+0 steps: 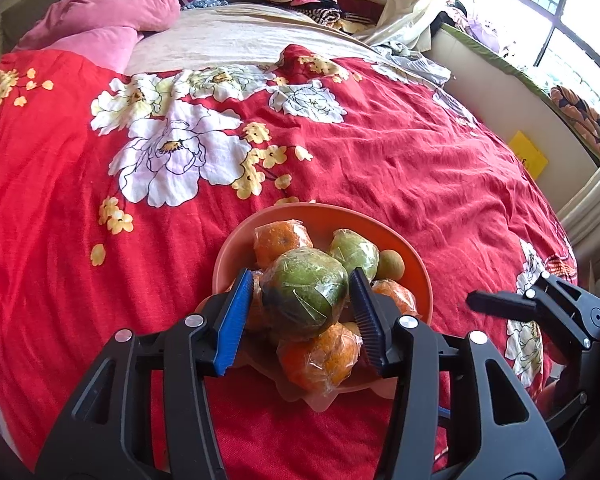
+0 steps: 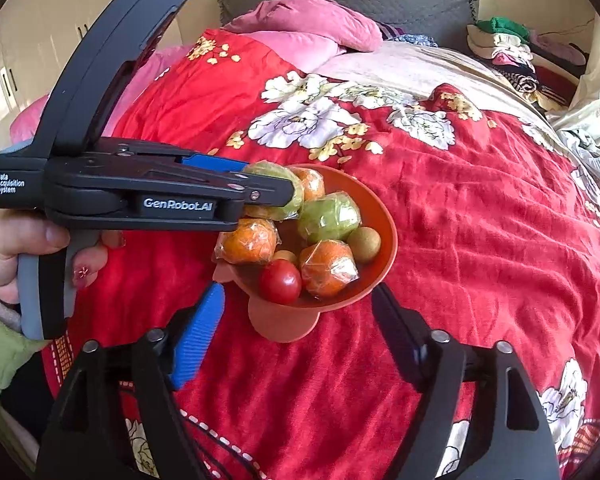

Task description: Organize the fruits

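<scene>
Low in the left wrist view, the left tool (image 1: 300, 308) pinches the wrapped green fruit (image 1: 305, 294) above the orange bowl (image 1: 418, 268): set it gently atop the pile, while the right tool (image 2: 296, 312) stands spread and empty.

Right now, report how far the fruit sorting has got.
Done: the orange bowl on the red bedspread already holds wrapped oranges, green fruits, a red tomato and a small brown fruit. In hand: the left gripper has its jaws on either side of a wrapped green fruit above the pile. The right gripper is open and empty. No loose fruit is visible outside the bowl.
</scene>
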### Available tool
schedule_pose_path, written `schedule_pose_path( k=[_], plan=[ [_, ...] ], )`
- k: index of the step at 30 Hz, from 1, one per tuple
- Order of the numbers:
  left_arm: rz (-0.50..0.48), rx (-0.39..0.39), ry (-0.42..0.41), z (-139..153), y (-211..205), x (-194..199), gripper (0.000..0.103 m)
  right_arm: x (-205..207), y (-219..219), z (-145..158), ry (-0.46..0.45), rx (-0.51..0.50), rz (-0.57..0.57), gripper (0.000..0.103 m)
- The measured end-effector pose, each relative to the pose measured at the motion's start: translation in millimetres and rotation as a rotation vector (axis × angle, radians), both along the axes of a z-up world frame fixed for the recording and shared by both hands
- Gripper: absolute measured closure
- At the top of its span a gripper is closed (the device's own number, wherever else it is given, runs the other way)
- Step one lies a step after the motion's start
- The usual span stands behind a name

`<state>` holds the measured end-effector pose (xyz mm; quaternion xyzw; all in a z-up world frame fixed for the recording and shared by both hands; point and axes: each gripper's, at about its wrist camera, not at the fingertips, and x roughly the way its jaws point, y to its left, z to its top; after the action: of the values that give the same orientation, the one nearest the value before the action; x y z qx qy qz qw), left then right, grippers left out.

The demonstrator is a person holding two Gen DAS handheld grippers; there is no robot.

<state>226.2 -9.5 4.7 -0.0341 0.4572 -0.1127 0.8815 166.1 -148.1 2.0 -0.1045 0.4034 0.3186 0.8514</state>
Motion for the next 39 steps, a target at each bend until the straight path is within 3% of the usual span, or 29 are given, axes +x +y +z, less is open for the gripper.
schedule_pose_path(
  k=[11,29,39],
  plan=[
    [0.010,0.002,-0.028,14.3,-0.9,-10.8,0.047,-6.9,-6.2,14.5,-0.040,0.007,-0.029,0.008],
    [0.066,0.033,-0.129,61.3,1.0,-58.4,0.013,-41.9,-20.5,49.8,-0.129,0.031,-0.067,0.005],
    [0.102,0.052,-0.170,78.8,3.0,-94.9,0.010,-67.7,-31.5,68.8,-0.170,0.058,-0.080,0.005]
  ],
)
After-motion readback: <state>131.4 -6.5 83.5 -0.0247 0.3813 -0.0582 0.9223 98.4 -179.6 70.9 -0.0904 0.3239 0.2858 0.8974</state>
